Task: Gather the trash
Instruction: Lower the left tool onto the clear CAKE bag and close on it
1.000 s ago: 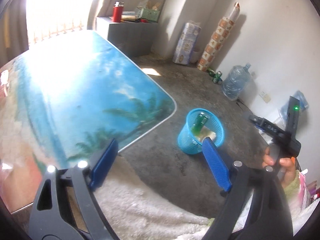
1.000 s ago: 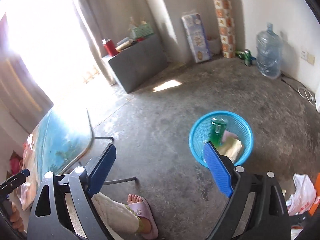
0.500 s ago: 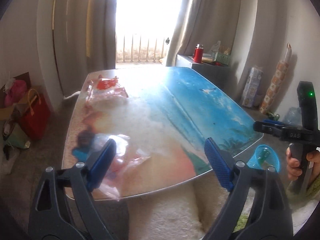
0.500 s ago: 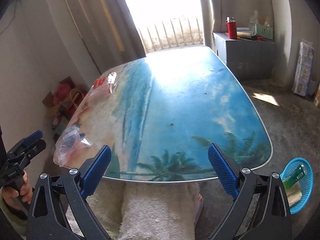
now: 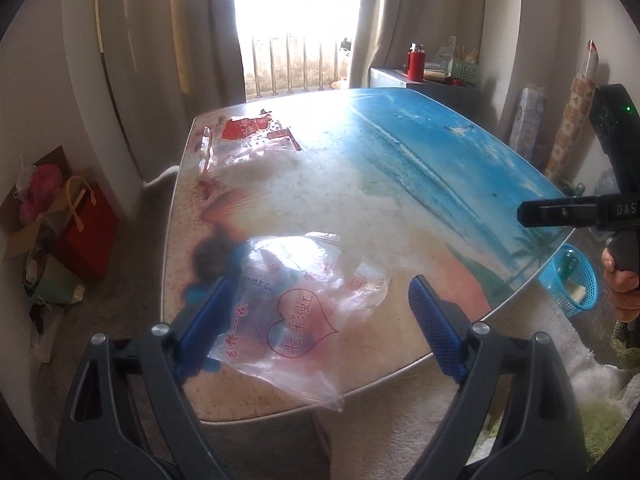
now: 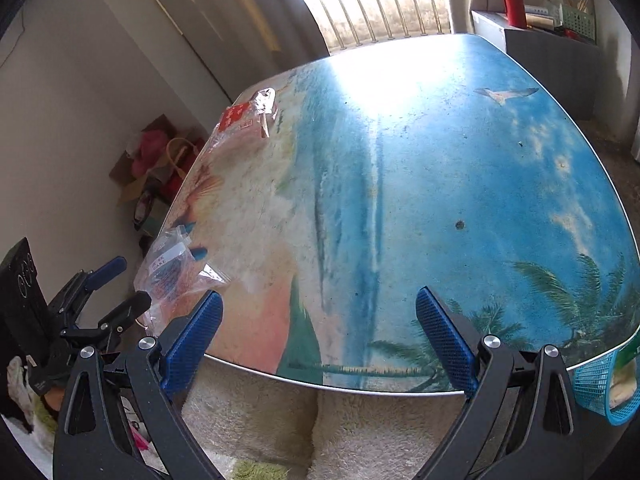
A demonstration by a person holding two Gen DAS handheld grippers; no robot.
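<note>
the left claw (image 5: 316, 312) is pitched down over the near left corner of the counter (image 5: 400, 184), its blue pads spread wide and gripping nothing. a clear plastic bag (image 5: 308, 308) with red print lies flat on the counter between and just beyond the pads; whether the left pad touches it cannot be told. in the right wrist view the same claw (image 6: 116, 284) is seen at the counter's left corner, just beside that bag (image 6: 176, 276).

the right claw (image 6: 320, 328) is likewise angled down at the counter's near edge, jaws standing wide apart after having just been opening, with nothing between them but the printed beach surface. in the left wrist view its black body (image 5: 576, 212) is seen at the right, held by a hand (image 5: 620, 284).

a second clear bag with a red label (image 5: 248, 140) lies at the far left corner of the counter, well apart from the first.

a blue mesh basket (image 5: 576, 280) stands on the floor beyond the counter's right near corner; a pale item is seen inside it, though what it is cannot be made out. on the floor to the left, a red bag (image 5: 88, 236) and an open cardboard box (image 5: 24, 236) with pink contents are set against the wall.
</note>
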